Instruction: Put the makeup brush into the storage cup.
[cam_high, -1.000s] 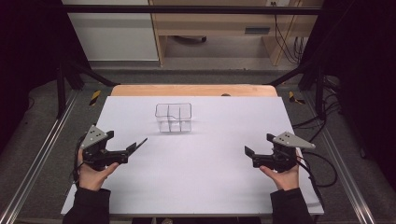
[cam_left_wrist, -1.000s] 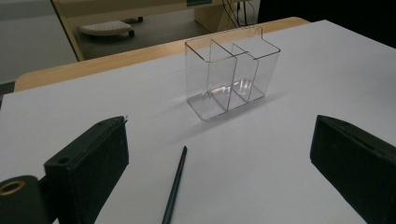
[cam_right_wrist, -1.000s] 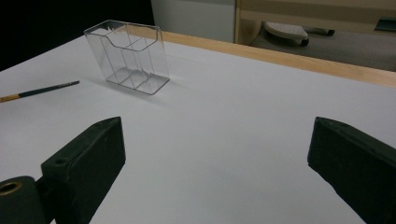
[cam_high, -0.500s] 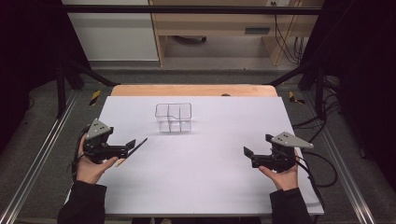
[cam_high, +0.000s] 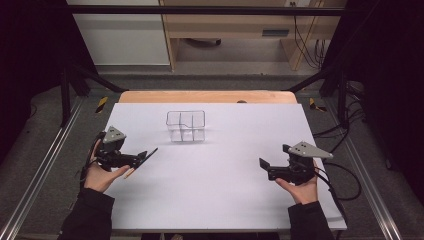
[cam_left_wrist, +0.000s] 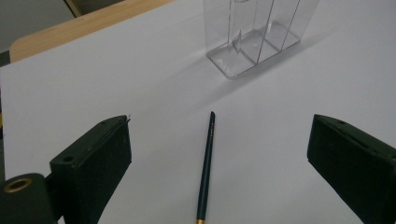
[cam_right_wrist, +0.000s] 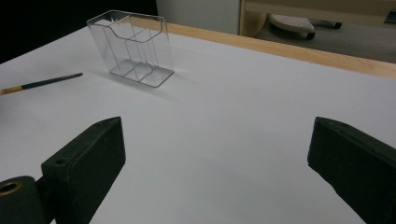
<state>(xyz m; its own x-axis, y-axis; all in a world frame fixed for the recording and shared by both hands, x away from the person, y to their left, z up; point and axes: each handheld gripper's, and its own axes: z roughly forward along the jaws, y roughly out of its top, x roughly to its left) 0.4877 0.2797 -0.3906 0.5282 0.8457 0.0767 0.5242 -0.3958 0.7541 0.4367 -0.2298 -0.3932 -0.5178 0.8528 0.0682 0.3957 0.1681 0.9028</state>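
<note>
A dark green pencil (cam_left_wrist: 206, 163) with a tan end lies flat on the white table (cam_high: 225, 200), pointing toward a clear plastic organiser (cam_high: 186, 126) with several compartments. My left gripper (cam_left_wrist: 219, 130) is open, its jaws wide on either side of the pencil and not touching it. From above, the left gripper (cam_high: 141, 157) sits over the pencil (cam_high: 151, 153) at the table's left. My right gripper (cam_high: 265, 168) is open at the right with nothing between its jaws. The right gripper view looks past its jaws (cam_right_wrist: 215, 128) to the organiser (cam_right_wrist: 133, 46) and the pencil (cam_right_wrist: 44, 82).
A wooden strip (cam_high: 207, 96) runs along the table's far edge. Metal rails (cam_high: 40, 170) flank both sides, and cables (cam_high: 350, 175) trail off at the right. The organiser (cam_left_wrist: 257, 37) stands empty ahead of the left gripper.
My left hand has shifted slightly forward with its gripper over the pencil. The right gripper has barely moved.
</note>
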